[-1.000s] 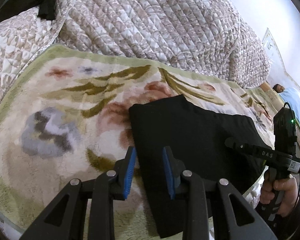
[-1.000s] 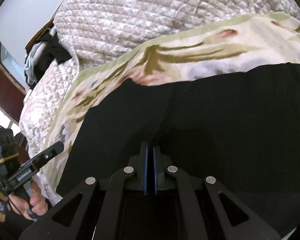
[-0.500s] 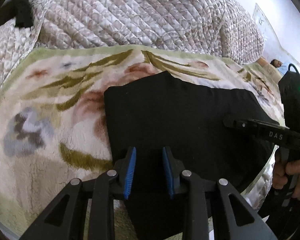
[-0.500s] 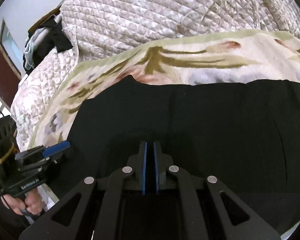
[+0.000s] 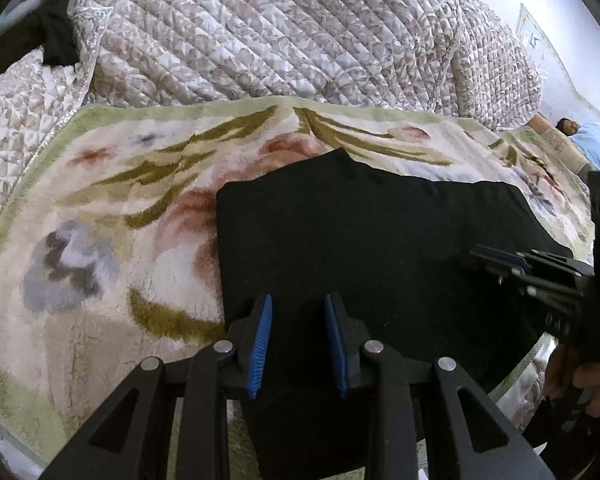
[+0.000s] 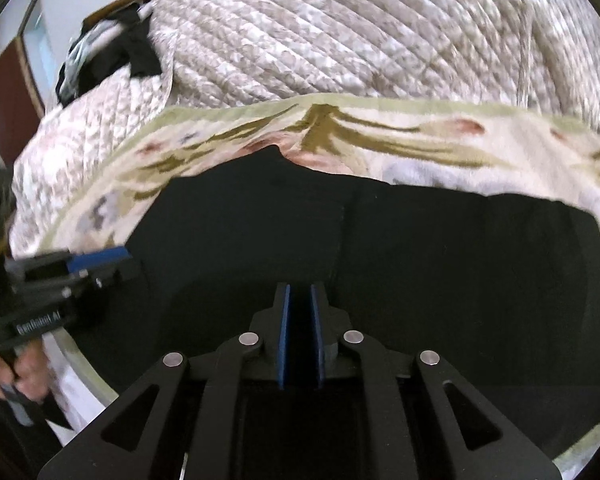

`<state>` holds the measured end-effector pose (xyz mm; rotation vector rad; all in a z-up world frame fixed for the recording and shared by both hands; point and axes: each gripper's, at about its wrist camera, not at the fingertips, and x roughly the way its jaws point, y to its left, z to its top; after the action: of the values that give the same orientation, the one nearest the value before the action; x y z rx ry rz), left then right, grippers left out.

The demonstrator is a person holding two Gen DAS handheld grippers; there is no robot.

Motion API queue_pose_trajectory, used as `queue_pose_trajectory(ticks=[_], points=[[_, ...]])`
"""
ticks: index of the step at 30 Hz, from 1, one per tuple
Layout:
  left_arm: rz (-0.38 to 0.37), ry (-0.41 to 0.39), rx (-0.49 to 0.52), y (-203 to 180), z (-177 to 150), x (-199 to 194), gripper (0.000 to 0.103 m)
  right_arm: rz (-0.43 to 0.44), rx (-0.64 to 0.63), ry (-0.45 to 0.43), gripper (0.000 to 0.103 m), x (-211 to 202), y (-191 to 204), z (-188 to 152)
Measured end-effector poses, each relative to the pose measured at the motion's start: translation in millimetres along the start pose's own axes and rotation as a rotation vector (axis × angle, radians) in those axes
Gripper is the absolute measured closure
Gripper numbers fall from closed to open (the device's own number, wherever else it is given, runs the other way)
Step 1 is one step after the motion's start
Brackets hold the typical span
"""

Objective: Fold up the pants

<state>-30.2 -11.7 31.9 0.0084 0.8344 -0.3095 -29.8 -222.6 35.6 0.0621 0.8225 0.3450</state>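
Note:
Black pants lie folded flat on a floral fleece blanket; they also fill the right wrist view. My left gripper is open and empty above the pants' near left edge. My right gripper has its jaws a small gap apart, with nothing between them, above the middle of the pants. The right gripper also shows in the left wrist view at the right, and the left gripper shows in the right wrist view at the left.
A quilted bedspread is heaped behind the blanket. Dark clothes lie at the far left. A person in blue lies at the far right. The bed's edge runs close below the pants.
Both grippers have drawn back toward the bed's edge. My right gripper's jaws have parted from tightly shut to a small gap. The pants lie unmoved.

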Motion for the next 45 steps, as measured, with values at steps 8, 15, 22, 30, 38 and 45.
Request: queue_pose_trajectory(ticks=[8,15,22,30,38,45], points=[[0.018,-0.017,0.016,-5.8,-2.4,-7.6,0.073,-0.081,-0.039,-0.022,0.080,-13.7,7.7,-16.6],[0.036,-0.025,0.016,-9.5,-12.7,-12.7,0.073,-0.133,-0.048,-0.028,0.080,-23.9,13.2,-30.1],[0.072,-0.034,0.030,-14.1,-25.9,-14.0,0.073,-0.147,-0.027,-0.039,0.080,-30.2,10.4,-36.2],[0.076,-0.039,0.024,-14.5,-26.8,-12.8,0.071,-0.195,0.108,-0.065,0.080,-40.9,-15.6,-38.9],[0.076,-0.040,0.027,-15.1,-27.0,-12.3,0.068,-0.352,0.536,-0.284,0.036,-96.3,-94.8,-59.8],[0.074,-0.043,0.030,-15.4,-27.6,-11.5,0.067,-0.386,0.782,-0.263,0.036,-104.5,-128.7,-79.9]])
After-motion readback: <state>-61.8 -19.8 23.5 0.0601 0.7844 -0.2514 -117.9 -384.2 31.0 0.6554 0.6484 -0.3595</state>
